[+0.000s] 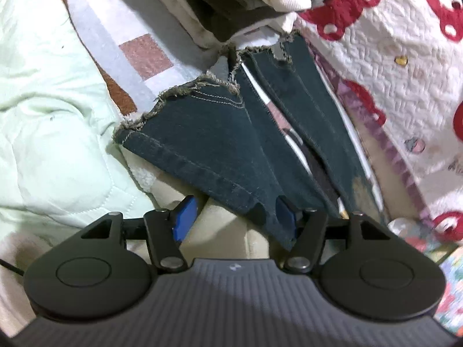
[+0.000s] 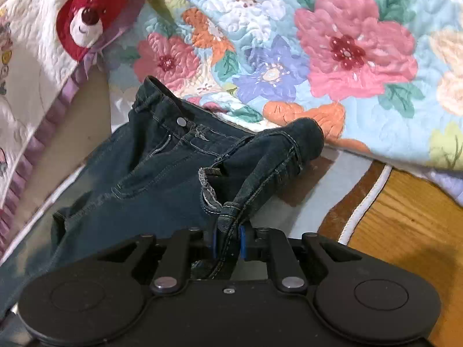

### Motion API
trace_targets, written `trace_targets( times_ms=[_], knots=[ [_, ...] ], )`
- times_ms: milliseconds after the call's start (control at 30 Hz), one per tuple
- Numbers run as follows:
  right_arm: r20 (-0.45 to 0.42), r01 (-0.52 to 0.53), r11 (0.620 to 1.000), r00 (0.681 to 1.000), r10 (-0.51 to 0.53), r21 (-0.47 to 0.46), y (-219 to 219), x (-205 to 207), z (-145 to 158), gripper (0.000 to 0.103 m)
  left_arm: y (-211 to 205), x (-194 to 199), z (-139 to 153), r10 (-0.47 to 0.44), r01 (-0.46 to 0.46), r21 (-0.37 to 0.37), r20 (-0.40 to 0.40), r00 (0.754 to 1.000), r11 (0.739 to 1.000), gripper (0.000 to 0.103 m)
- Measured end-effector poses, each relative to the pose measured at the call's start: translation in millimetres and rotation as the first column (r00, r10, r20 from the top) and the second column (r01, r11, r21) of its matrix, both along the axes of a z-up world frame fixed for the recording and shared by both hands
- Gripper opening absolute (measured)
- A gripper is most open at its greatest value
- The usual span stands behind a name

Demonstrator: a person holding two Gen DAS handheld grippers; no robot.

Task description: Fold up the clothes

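Dark blue jeans (image 1: 202,150) lie on the bed, and in the left wrist view their two legs run away from me to frayed hems (image 1: 179,89). My left gripper (image 1: 235,217) stands open at the near end of the legs. A folded denim edge reaches in beside its right pad (image 1: 285,217), while the left pad (image 1: 185,217) is clear of cloth. In the right wrist view the waist end of the jeans (image 2: 144,179) shows its button and zip. There my right gripper (image 2: 228,243) is shut on a bunched seam of the denim, lifted a little off the bed.
A stack of folded clothes (image 1: 231,0) sits beyond the hems. A pale green quilted cover (image 1: 43,101) lies to the left and a white quilt with red bears (image 1: 390,57) to the right. A floral quilt (image 2: 318,57) lies beyond the waist, and a wooden surface (image 2: 405,217) shows at the right.
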State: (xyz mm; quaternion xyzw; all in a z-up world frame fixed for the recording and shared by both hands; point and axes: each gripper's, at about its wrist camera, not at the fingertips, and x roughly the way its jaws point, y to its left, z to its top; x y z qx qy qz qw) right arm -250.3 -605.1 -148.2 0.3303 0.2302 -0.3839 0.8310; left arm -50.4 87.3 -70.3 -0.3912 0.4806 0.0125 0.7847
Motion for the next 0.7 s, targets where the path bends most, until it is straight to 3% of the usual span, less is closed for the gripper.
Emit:
trace_targets(
  times_ms=[100, 200, 267, 333, 367, 400, 433, 533, 567, 667, 700],
  knots=[
    [0.031, -0.015, 1.0, 0.999, 0.014, 0.021, -3, 2, 1, 0.024, 3, -3, -2, 0.061, -0.06, -0.034, 0.031, 0.998, 0.998, 0.061],
    [0.06, -0.009, 0.999, 0.998, 0.006, 0.054, -6, -2, -6, 0.028, 6, 2, 2, 0.117, -0.118, 0.021, 0.073, 0.991, 0.993, 0.064],
    [0.075, -0.016, 0.997, 0.997, 0.01, 0.074, -7, -1, -12, 0.029, 2, 10, 4, 0.097, -0.107, 0.106, 0.092, 0.991, 0.989, 0.067],
    [0.092, -0.04, 0.995, 0.995, 0.031, 0.091, -8, 2, -16, 0.032, -10, 24, 3, 0.015, -0.033, 0.198, 0.09, 0.996, 0.98, 0.064],
    [0.103, -0.06, 0.993, 0.993, 0.049, 0.1, -8, 3, -18, 0.033, -15, 27, 4, -0.004, -0.022, 0.24, 0.105, 0.994, 0.971, 0.059],
    [0.114, -0.08, 0.991, 0.991, 0.067, 0.109, -9, 4, -20, 0.037, -20, 31, 5, -0.023, -0.011, 0.282, 0.119, 0.993, 0.959, 0.045],
    [0.117, -0.098, 0.989, 0.99, 0.085, 0.114, -9, 6, -21, 0.04, -27, 34, 12, -0.065, 0.015, 0.348, 0.132, 0.989, 0.937, 0.002],
    [0.141, -0.142, 0.982, 0.982, 0.124, 0.125, -14, 8, -16, 0.041, -44, 30, 50, -0.184, 0.039, 0.528, 0.226, 0.957, 0.849, 0.002],
    [0.167, -0.174, 0.978, 0.974, 0.154, 0.115, -15, 8, -9, 0.013, -40, 23, 65, -0.175, 0.016, 0.511, 0.264, 0.949, 0.859, 0.002],
    [0.295, -0.254, 0.965, 0.928, 0.228, 0.055, -18, -4, 27, 0.013, -26, 0, 101, -0.118, -0.063, 0.465, 0.351, 0.929, 0.883, 0.002],
    [0.342, -0.266, 0.963, 0.91, 0.235, 0.048, -18, -11, 41, 0.013, -25, -8, 99, -0.11, -0.082, 0.498, 0.344, 0.932, 0.863, 0.002]
  ],
)
